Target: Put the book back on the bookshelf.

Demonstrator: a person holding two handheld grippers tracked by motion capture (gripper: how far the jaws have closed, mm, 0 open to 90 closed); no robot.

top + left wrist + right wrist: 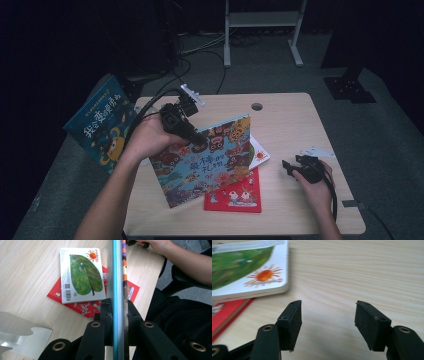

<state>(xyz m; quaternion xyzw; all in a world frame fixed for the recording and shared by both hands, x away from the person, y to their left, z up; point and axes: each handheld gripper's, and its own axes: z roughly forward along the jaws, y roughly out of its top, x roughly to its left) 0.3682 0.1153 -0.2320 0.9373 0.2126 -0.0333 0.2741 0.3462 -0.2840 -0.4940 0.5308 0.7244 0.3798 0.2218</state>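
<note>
Left gripper [117, 315]: nearest to us in its own view, jaws clenched on the edge of the colourful picture book [205, 160].
Picture book: we hold it tilted up off the bench [290, 120], above the red book [235, 195].
White book [81, 275]: lies on the red book, leaf cover up.
Right gripper [328, 322]: jaws released with nothing between them, low over bare bench, right of the red book.
Blue book [102, 122]: stands well left of the red book, off the bench edge.
Done: picture book lifted from the stack, we judge.
Left: carrying it off; the two lower books.

hand-held gripper [328, 323] agape, white book [249, 272] beside
</note>
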